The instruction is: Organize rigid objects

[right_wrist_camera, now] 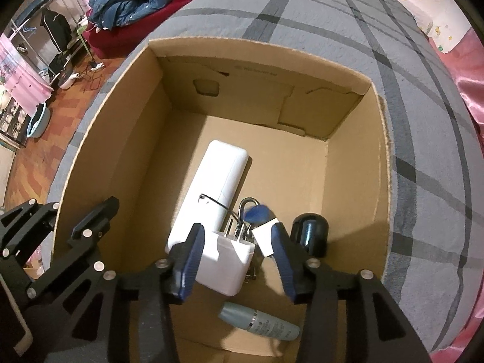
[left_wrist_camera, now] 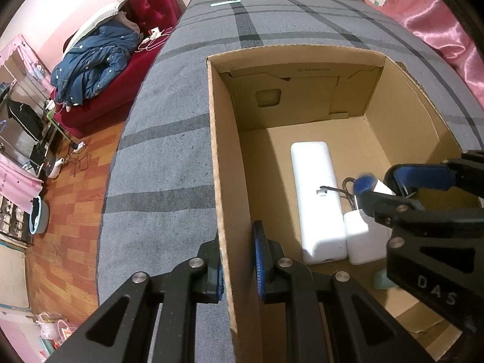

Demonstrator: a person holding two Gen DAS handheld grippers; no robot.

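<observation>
Cardboard box [right_wrist_camera: 357, 163] holds white charger [right_wrist_camera: 225, 264], bottle [right_wrist_camera: 260, 323].

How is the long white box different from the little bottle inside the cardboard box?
The long white box is plain white and flat-sided with rounded corners; the little bottle is round and grey-blue, with a metal band and small print. The white box is much longer. It lies pointing toward the far wall of the cardboard box, while the bottle lies crosswise near the front. Both lie flat on the bottom.
</observation>
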